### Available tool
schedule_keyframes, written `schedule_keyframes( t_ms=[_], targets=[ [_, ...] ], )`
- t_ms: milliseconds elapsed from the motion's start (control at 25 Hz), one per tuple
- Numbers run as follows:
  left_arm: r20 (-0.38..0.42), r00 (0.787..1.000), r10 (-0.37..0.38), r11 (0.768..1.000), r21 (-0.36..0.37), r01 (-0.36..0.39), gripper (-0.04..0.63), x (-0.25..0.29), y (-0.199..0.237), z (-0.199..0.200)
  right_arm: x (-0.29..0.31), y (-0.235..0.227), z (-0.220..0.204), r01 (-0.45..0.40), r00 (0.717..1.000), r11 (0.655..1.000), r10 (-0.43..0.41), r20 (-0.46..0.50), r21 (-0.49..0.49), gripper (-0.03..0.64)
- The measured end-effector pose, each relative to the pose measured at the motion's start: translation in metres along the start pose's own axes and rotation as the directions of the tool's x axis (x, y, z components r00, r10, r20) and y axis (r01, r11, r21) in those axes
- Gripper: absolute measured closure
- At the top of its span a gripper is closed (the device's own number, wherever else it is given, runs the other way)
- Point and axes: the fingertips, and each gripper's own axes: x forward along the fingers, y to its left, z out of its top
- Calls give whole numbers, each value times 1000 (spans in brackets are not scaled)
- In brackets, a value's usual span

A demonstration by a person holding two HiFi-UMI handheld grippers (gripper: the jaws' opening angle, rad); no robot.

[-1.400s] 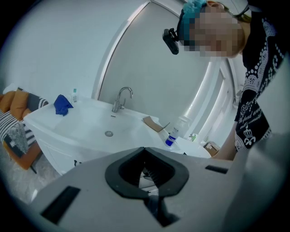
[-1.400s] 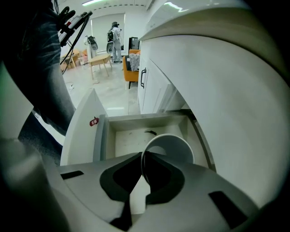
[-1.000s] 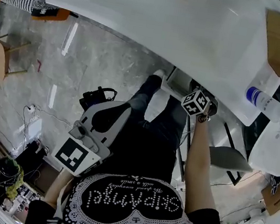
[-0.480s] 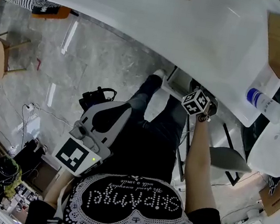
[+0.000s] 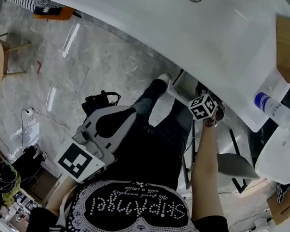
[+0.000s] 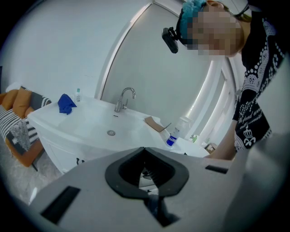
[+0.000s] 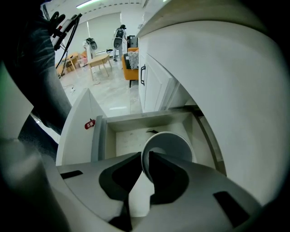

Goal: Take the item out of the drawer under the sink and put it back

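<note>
Right tool (image 7: 146,156) pinches the rim of the white cup (image 7: 170,145), jaws just easing apart, over the open drawer (image 7: 127,140) at twelve o'clock — set it down upright before letting go. Left tool (image 6: 144,149) closed, empty.

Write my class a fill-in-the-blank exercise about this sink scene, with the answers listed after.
The right gripper pinches the white cup by its ____. The drawer beneath the cup stands ____. The cloth lying on the sink is coloured ____.
Missing words: rim; open; blue.
</note>
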Motion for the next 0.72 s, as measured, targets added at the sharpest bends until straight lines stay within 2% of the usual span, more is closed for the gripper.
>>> schedule_keyframes(
  t_ms=[120,280,440,720],
  targets=[
    [8,1000,-3,1000,-5,3,591,-1,0,2,-2,1,2,-21,1000,999,21,0,25,543],
    [23,1000,-13,1000,-10,13,591,-3,2,6,-8,1,6,-20,1000,999,20,-2,32,541],
    [40,999,-28,999,-14,29,591,-2,3,11,-18,-3,13,0,999,999,-2,35,49,541],
    [85,995,-57,998,-14,59,591,-5,2,23,-53,-10,35,39,980,971,-82,180,236,543]
  ],
)
